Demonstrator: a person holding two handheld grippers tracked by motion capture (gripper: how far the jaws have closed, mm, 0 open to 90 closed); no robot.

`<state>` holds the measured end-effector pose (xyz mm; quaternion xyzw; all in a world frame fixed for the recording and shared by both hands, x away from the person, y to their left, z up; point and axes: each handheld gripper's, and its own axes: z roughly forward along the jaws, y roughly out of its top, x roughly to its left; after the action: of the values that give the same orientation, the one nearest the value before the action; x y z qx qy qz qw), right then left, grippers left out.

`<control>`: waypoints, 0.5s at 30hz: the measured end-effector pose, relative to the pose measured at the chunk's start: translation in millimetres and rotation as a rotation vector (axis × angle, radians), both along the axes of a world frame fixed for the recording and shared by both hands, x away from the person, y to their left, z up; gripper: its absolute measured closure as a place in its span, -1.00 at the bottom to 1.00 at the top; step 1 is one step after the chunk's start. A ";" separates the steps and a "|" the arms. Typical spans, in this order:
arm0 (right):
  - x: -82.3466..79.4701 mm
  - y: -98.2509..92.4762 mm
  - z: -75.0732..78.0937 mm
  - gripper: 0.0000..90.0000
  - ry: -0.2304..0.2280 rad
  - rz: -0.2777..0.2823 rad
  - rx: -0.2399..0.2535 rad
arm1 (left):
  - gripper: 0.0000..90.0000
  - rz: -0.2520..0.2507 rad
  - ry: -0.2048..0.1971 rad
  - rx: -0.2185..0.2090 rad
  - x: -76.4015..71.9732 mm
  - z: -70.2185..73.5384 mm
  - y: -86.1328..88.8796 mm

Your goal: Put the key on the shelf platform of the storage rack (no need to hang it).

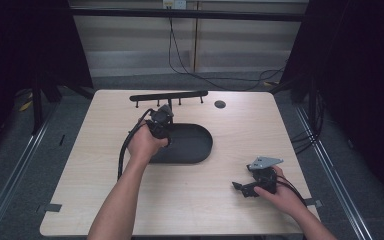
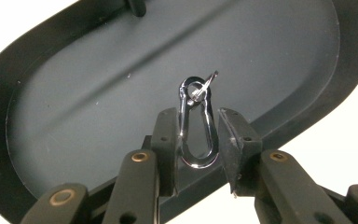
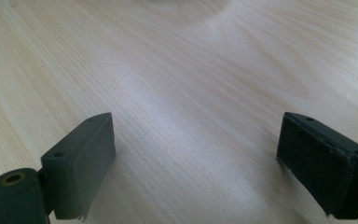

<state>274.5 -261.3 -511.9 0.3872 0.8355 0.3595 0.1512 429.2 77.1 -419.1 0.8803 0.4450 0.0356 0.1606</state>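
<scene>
Pinching one silver carabiner (image 2: 196, 126) over one black tray (image 2: 98, 116), left gripper (image 2: 198, 133) fingers; right gripper (image 3: 196, 158) fingers spread.

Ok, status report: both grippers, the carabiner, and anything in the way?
Left gripper shut on carabiner, above black tray. Right gripper open, empty, over the table. Nothing in the way.

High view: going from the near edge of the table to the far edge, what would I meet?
Right gripper → black oval tray → black rack with pegs.
</scene>
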 end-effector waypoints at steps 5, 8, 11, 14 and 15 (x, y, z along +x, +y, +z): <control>0.0 0.0 0.0 -0.76 0.000 0.000 0.000 | 0.53 0.010 -0.003 -0.007 0.0 -3.8 -1.4; 0.0 0.0 0.0 -0.76 -0.001 0.000 0.000 | 0.53 0.014 -0.004 -0.011 0.7 -6.6 -1.3; 0.0 -0.1 0.0 -0.76 -0.001 0.001 -0.001 | 0.53 0.013 -0.002 -0.008 1.4 -9.1 -0.3; 0.0 -0.1 0.0 -0.76 0.000 0.001 -0.001 | 0.53 0.009 0.002 -0.006 2.2 -12.3 0.6; 0.0 -0.1 0.0 -0.76 0.000 0.001 -0.001 | 0.53 0.009 0.002 -0.004 2.3 -12.9 0.5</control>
<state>274.5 -261.4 -511.9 0.3866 0.8358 0.3593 0.1513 431.5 77.6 -432.0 0.8779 0.4492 0.0346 0.1621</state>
